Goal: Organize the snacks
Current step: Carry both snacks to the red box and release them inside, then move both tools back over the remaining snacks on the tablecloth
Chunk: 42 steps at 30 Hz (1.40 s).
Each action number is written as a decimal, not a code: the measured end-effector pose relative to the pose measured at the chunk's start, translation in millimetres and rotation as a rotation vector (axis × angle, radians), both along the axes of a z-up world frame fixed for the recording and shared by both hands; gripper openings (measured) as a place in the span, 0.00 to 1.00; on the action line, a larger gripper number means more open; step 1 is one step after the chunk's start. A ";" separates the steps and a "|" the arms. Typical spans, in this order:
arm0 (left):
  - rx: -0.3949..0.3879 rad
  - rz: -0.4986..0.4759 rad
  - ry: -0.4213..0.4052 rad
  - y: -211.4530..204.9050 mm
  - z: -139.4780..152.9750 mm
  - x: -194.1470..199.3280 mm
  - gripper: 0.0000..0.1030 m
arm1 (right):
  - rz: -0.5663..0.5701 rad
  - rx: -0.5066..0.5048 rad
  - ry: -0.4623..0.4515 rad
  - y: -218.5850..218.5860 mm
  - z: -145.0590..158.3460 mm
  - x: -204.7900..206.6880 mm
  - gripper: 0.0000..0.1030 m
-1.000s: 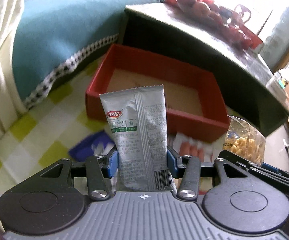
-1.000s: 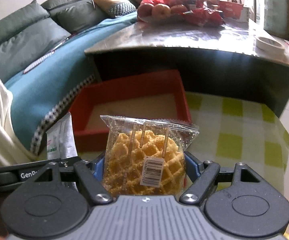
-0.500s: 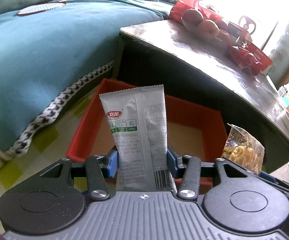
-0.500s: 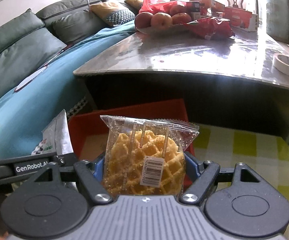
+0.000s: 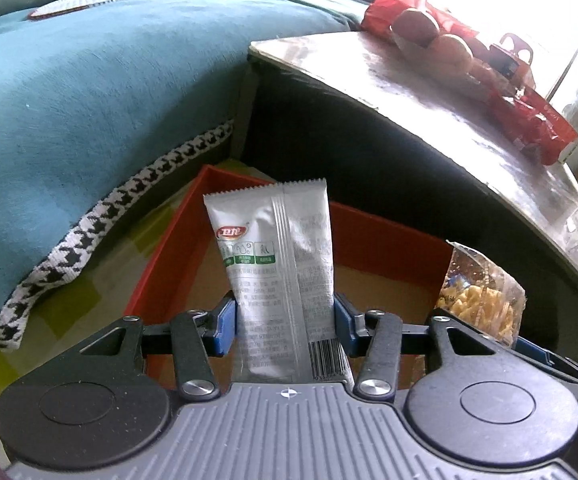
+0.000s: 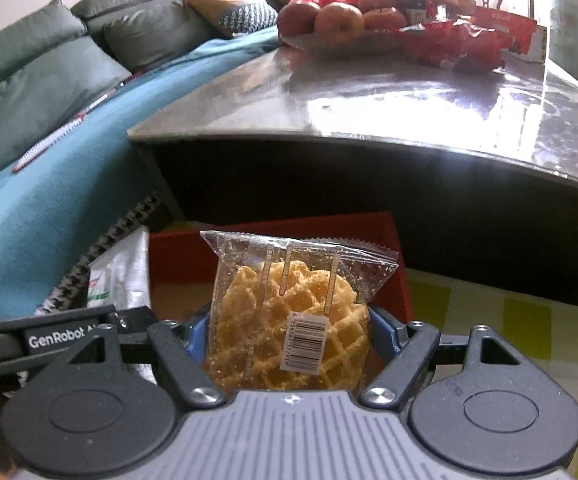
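Observation:
My left gripper (image 5: 285,320) is shut on a silver snack sachet (image 5: 277,264) with a red logo and green labels, held upright over the open red box (image 5: 389,236). In the right wrist view my right gripper (image 6: 289,332) is shut on a clear packet of golden waffle biscuit (image 6: 289,316) with a barcode sticker, also above the red box (image 6: 393,276). The two grippers hang side by side: the waffle packet (image 5: 481,292) shows at the right of the left wrist view, and the silver sachet (image 6: 119,276) at the left of the right wrist view.
The red box sits on a yellow-green checked cloth (image 6: 509,320), hard against a dark low table (image 6: 369,104) with a shiny top bearing apples (image 6: 337,20) and red packets (image 6: 461,44). A teal-covered sofa (image 5: 89,100) with a houndstooth trim runs along the left.
Both grippers have moved forward towards the box and the low table, each keeping its packet. The box has slid down under the grippers and the table looms larger.

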State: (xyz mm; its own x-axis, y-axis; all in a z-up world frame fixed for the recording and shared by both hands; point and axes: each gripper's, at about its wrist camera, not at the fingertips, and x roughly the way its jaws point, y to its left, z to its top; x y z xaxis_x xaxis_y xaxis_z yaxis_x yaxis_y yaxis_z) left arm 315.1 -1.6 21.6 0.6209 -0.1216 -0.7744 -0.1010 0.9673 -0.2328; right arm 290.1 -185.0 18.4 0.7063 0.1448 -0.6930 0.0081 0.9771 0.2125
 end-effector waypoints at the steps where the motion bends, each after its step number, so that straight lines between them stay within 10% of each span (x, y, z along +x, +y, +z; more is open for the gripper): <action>1: 0.008 -0.001 0.002 -0.7 -2.1 1.8 0.55 | 0.001 -0.007 0.005 0.8 -3.2 1.9 0.76; 18: 0.028 -0.001 0.005 -0.4 -4.1 4.6 0.67 | 0.011 -0.047 0.041 0.6 -19.3 15.5 0.77; 42: 0.042 -0.006 -0.019 20.8 17.0 -66.2 0.75 | -0.006 -0.056 0.016 -6.2 6.1 -71.4 0.78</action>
